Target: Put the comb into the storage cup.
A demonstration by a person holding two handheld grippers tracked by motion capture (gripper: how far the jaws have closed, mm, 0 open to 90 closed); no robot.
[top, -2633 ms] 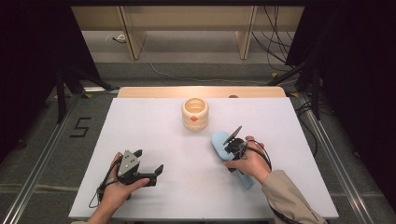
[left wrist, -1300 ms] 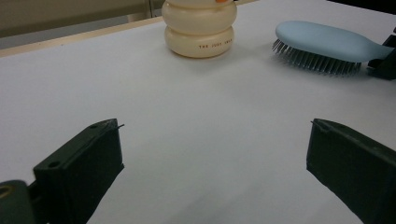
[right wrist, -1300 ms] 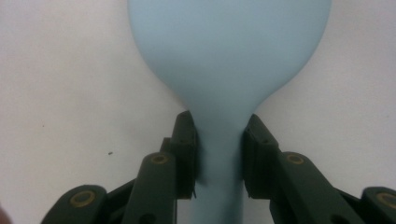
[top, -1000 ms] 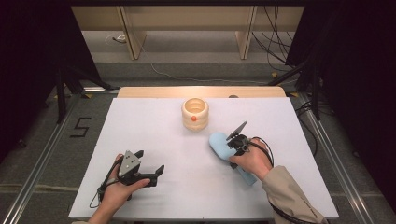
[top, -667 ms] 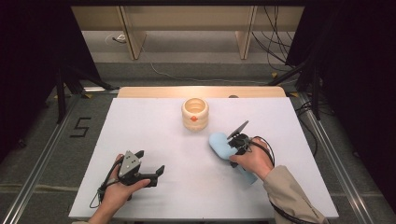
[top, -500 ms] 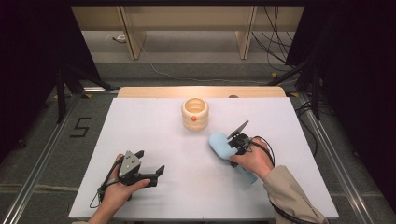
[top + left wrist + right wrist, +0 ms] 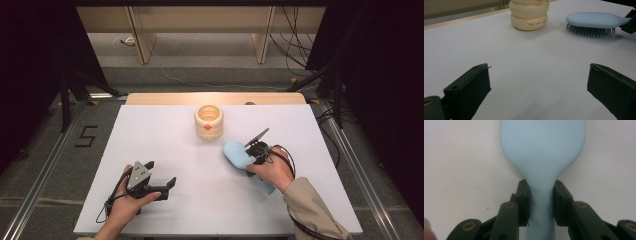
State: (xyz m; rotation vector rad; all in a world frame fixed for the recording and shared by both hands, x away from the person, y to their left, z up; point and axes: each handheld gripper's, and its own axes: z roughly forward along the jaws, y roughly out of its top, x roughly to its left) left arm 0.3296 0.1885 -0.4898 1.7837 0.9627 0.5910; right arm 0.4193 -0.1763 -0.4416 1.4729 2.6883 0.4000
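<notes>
The light-blue hairbrush (image 7: pixel 239 154) is pinched at its neck by the right gripper (image 7: pixel 541 202) and held bristles-down over the table (image 7: pixel 165 145) near the cream jar (image 7: pixel 208 121), apparently for carrying, while the left gripper (image 7: pixel 537 87) is rested nearby, its 2 jaws spread on nothing.

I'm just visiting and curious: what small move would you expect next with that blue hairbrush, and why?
Probably a short lift. The right gripper is already shut on the neck of the light blue plastic hairbrush, whose bristles face down just above the white table. The cream ringed holder stands a little beyond it, a likely destination.
</notes>
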